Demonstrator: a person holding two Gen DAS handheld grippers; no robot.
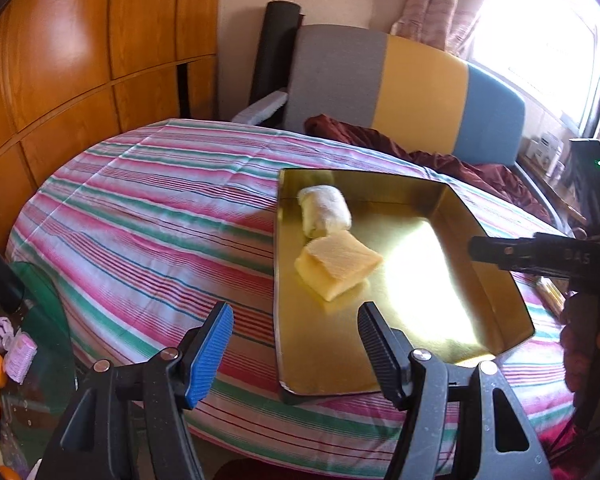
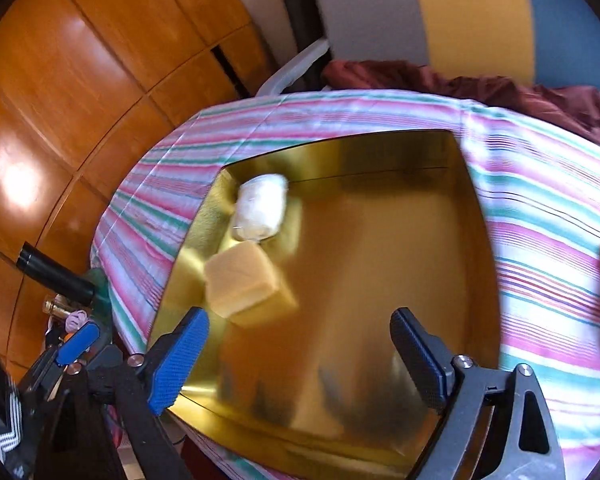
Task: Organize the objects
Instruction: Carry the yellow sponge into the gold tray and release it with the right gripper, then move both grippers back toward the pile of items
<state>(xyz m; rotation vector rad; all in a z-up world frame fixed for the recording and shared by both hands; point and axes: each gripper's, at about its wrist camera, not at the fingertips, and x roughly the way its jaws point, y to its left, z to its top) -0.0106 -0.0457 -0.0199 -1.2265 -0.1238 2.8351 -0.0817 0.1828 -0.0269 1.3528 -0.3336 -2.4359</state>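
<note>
A gold metal tray [image 1: 277, 280] [image 2: 478, 216] lies on the striped tablecloth. Inside it, near its far left corner, sit a white rolled cloth [image 1: 326, 210] [image 2: 262, 208] and, just in front of it, a folded yellow cloth [image 1: 336, 266] [image 2: 242, 280], the two close together. My left gripper [image 1: 296, 318] stands open over the tray's near left edge with nothing between its fingers. My right gripper [image 2: 300, 320] hangs open above the tray floor, empty, its left pad close to the yellow cloth but apart from it. One of its fingers [image 1: 500, 254] reaches in from the right in the left wrist view.
The round table's striped cloth [image 1: 160, 216] drops off at the left and near edges. A grey, yellow and blue chair back [image 1: 400, 88] and a dark red cloth [image 1: 440, 160] lie behind. Wooden cabinets [image 1: 80, 60] stand left. A glass side table [image 1: 40, 312] holds an orange and small purple items.
</note>
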